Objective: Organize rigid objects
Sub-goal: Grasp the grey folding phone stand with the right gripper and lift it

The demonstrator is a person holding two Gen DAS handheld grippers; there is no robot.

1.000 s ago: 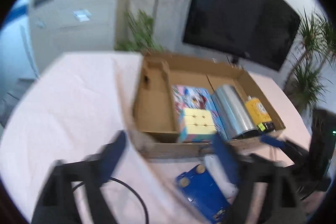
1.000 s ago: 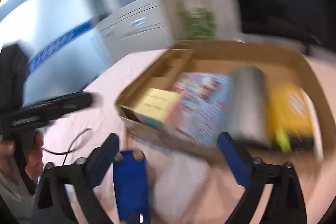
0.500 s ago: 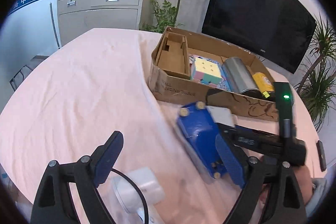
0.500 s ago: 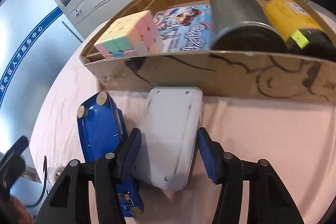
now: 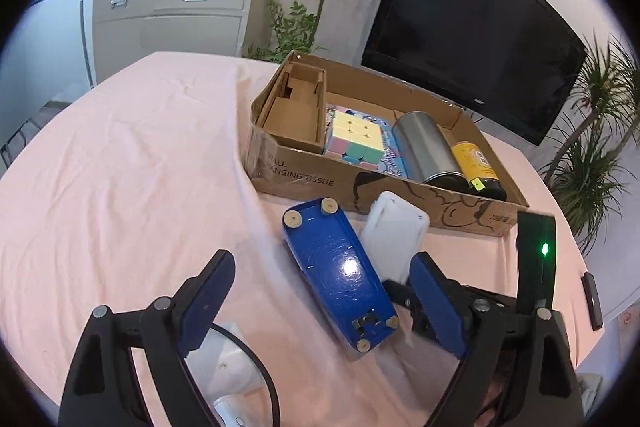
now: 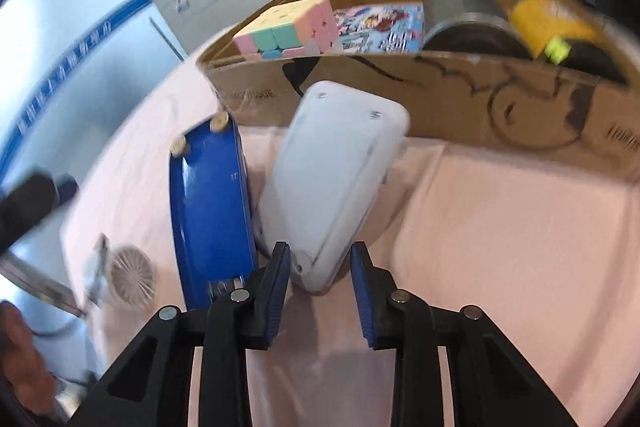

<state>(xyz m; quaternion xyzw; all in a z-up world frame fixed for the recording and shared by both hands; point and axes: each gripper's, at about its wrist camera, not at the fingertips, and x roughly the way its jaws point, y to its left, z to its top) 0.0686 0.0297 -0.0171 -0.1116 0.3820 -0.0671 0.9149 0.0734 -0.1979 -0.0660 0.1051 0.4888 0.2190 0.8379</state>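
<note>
A white flat device (image 6: 336, 179) lies face down in front of the cardboard box (image 6: 460, 99); my right gripper (image 6: 320, 267) is shut on its near end and tilts it up. It also shows in the left wrist view (image 5: 394, 231). A blue flat device (image 5: 340, 275) lies face down beside it on the pink cloth, also seen in the right wrist view (image 6: 208, 207). My left gripper (image 5: 320, 287) is open and empty, hovering above the blue device. The box (image 5: 304, 175) holds a pastel cube (image 5: 354, 141), a silver can (image 5: 428, 151), a yellow bottle (image 5: 476, 163) and a colourful book (image 6: 380, 23).
A small white fan (image 6: 132, 283) with a black cable (image 5: 256, 371) lies on the cloth near me. A dark phone-like object (image 5: 592, 295) sits at the table's right edge. A TV (image 5: 472, 23) and plants stand behind the table.
My right gripper has closed on the white device and tilted it up. My left gripper has pulled back and risen, staying open.
</note>
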